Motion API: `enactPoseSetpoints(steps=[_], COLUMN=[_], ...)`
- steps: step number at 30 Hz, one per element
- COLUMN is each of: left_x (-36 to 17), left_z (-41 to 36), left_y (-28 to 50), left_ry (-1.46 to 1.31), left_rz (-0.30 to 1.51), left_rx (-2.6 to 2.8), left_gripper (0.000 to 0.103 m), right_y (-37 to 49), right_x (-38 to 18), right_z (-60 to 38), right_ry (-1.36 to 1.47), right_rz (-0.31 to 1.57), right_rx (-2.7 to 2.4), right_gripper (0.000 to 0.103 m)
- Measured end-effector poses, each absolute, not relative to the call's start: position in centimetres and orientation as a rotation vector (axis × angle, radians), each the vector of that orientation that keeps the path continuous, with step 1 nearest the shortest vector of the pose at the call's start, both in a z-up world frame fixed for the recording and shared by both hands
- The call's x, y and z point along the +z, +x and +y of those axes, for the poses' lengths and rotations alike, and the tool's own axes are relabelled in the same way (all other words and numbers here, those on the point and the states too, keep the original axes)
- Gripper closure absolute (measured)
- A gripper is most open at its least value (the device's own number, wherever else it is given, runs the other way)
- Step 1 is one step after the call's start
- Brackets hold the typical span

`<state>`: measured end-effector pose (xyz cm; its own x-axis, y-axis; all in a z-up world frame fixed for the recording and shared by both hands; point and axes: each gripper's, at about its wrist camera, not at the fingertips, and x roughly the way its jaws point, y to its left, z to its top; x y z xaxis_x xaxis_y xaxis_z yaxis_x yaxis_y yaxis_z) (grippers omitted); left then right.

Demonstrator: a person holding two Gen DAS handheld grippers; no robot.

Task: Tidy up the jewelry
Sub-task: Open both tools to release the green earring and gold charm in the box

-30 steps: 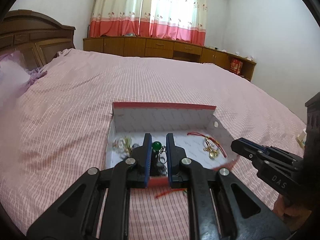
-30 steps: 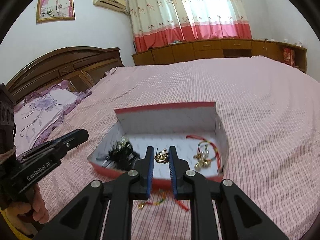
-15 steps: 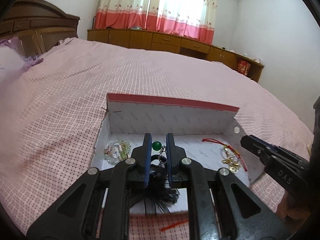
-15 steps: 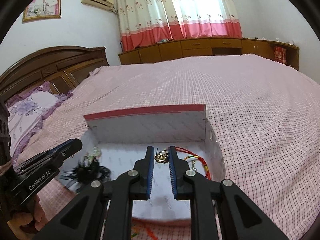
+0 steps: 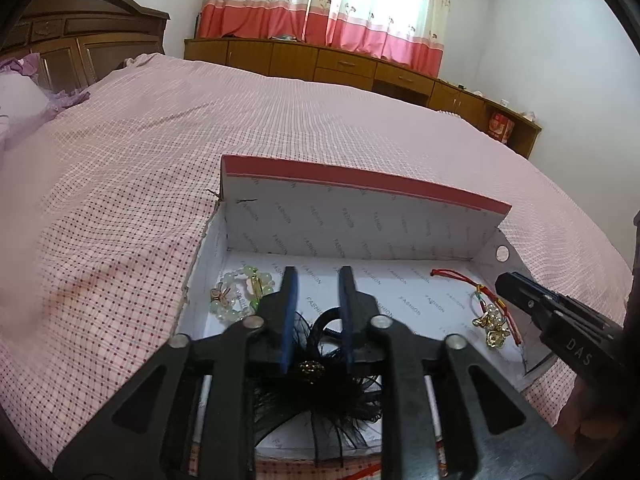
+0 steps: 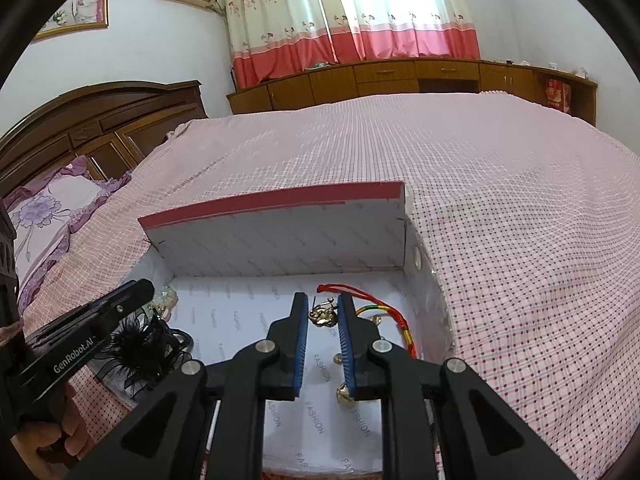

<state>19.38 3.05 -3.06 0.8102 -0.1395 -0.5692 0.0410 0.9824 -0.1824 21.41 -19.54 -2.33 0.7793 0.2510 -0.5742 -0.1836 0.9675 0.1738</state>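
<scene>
A white cardboard box (image 5: pixel 360 184) with a red rim lies open on the bed. My left gripper (image 5: pixel 318 280) hangs over its near left part with its jaws opening and nothing between the pads. Below it lies a black feather hairpiece (image 5: pixel 320 384). A pale green bead bracelet (image 5: pixel 240 292) sits at the box's left. A red cord with gold charms (image 5: pixel 488 320) lies on the right. In the right wrist view my right gripper (image 6: pixel 323 312) is shut on a small gold charm (image 6: pixel 322 317) above the box floor (image 6: pixel 240 320). The left gripper (image 6: pixel 144 288) reaches in over the feather hairpiece (image 6: pixel 144 348).
The box rests on a pink checked bedcover (image 6: pixel 520 240). A dark wooden headboard (image 6: pixel 100 120) and a lilac pillow (image 6: pixel 44 208) are at the left. Wooden cabinets (image 6: pixel 400 76) line the far wall. A hand (image 6: pixel 48 432) holds the left gripper. A loose gold bell (image 6: pixel 343 392) lies in the box.
Both grippers came forward and down over the box. The left jaws widened and the green bead pendant is gone from between them. The right keeps its gold charm.
</scene>
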Motion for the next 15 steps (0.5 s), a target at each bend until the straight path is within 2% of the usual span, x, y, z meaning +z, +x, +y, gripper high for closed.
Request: enactPoseSetpoints(steps=[3,15], left_x=[-2.8,-0.6], left_z=[3.1,2.8], left_y=[19.0,14.8], left_ry=[-0.162,-0.19], left_rz=[0.614,0.634], left_rx=[-0.1,-0.15], left_gripper=[0.077,0.074], right_y=[21.2,17.3], right_x=[-2.1,1.1], right_z=[-19.7,-20.7], right_ry=[0.11,0.116], right_rz=[0.628,0.586], right_rx=[0.234,0.256], right_gripper=[0.076,0.075])
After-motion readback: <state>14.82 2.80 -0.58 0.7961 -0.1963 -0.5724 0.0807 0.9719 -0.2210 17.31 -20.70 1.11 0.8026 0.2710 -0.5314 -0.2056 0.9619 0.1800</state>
